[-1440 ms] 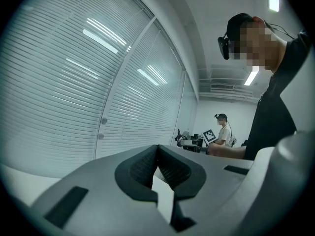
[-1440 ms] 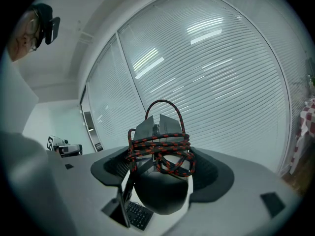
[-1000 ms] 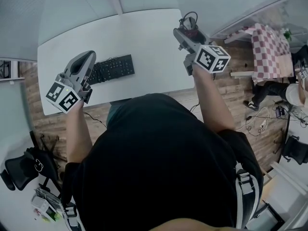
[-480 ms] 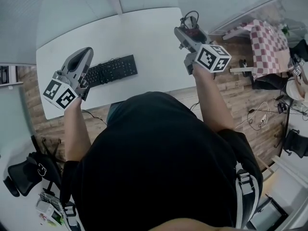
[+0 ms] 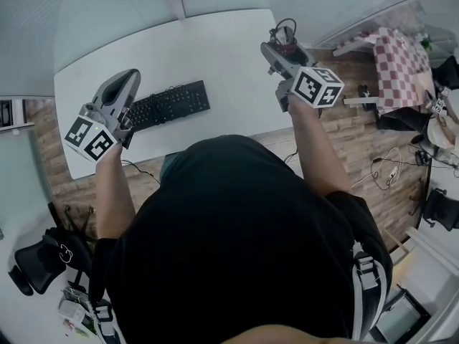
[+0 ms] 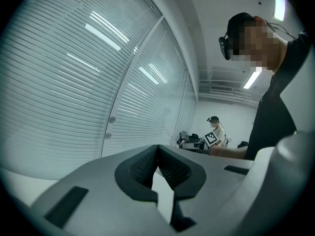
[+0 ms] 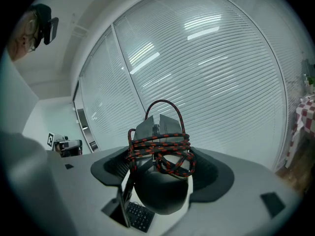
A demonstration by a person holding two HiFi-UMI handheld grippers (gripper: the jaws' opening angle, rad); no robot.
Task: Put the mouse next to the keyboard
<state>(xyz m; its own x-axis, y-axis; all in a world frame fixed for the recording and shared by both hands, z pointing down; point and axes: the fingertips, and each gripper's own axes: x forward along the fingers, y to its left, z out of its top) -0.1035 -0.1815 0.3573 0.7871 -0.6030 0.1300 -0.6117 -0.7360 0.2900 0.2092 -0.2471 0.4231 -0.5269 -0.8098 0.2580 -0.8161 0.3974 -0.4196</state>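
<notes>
Clamping a dark mouse (image 7: 161, 193) wound in red-and-black cable (image 7: 165, 149), the right gripper (image 5: 281, 49) hangs over the white table's (image 5: 215, 56) right edge, at two o'clock from the black keyboard (image 5: 169, 104) and well apart from it. The left gripper (image 6: 157, 151), jaws pressed together on nothing, hovers at the keyboard's nine o'clock end.

Black mouse (image 7: 160, 193), red-and-black cord (image 7: 162, 144), black keyboard (image 5: 171, 104)
</notes>
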